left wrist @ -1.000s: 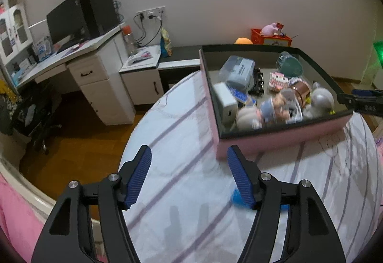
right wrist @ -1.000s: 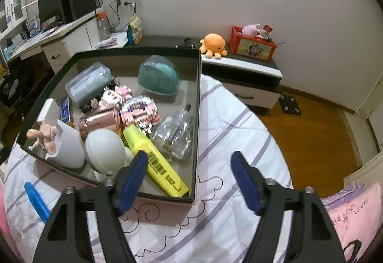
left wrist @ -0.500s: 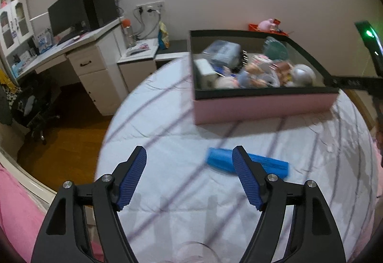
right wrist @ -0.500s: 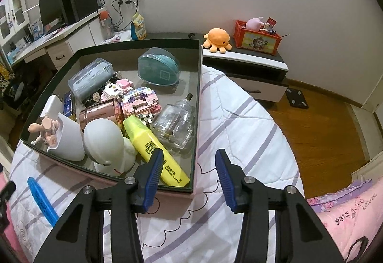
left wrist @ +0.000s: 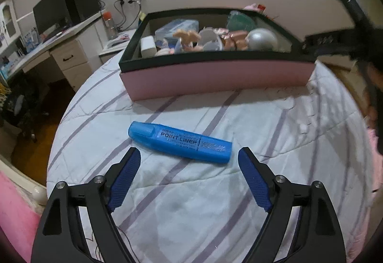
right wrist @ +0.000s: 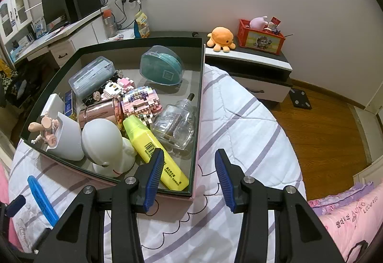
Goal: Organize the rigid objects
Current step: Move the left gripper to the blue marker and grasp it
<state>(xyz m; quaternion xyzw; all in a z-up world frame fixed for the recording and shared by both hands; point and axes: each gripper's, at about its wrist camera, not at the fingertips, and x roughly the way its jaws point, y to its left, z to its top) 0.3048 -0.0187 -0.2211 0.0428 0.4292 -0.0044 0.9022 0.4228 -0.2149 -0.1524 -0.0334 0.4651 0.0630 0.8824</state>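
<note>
Left wrist view: your left tongs (left wrist: 189, 157) have just been spreading, nothing between them, lining up on the blue highlighter (left wrist: 180, 141) lying mid-frame on the bed (left wrist: 275, 124), below the pink box (left wrist: 215, 77). Your right tongs (right wrist: 189, 164) hang apart, empty, by the box's lower-right corner.

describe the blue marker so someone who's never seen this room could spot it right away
Start at the pink box with the dark rim, full of toys, on the striped white bedspread. The blue marker lies alone on the cloth in front of it, outside the box. It is flat, bright blue and printed POINT LINER, unlike the yellow highlighter inside the box.
</note>
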